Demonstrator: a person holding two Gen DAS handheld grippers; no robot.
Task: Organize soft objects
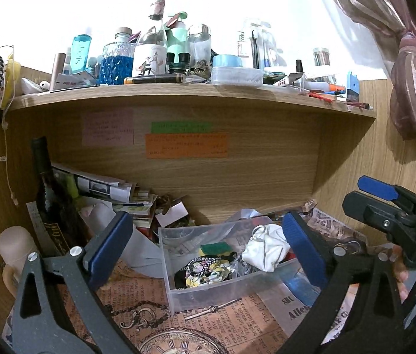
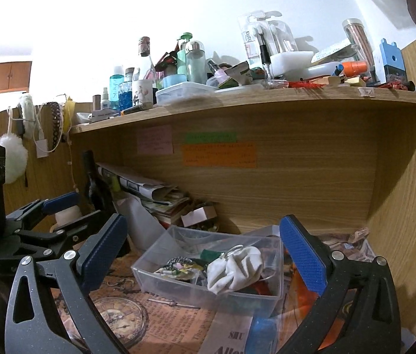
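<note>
Left wrist view: the left gripper stands released, its blue-padded jaws spread wide on either side of a clear plastic box and touching nothing. The box sits on the newspaper-print desk cover, near the back of the desk under a wooden shelf. Inside it lie a crumpled white cloth toward the right side, a patterned scrunchie at the front left and a green sponge behind. The right gripper is released too, holding nothing, with the white cloth lying free in the box

Crumpled white cloth w/ patterned scrunchie, green sponge, all inside clear plastic bin
</note>
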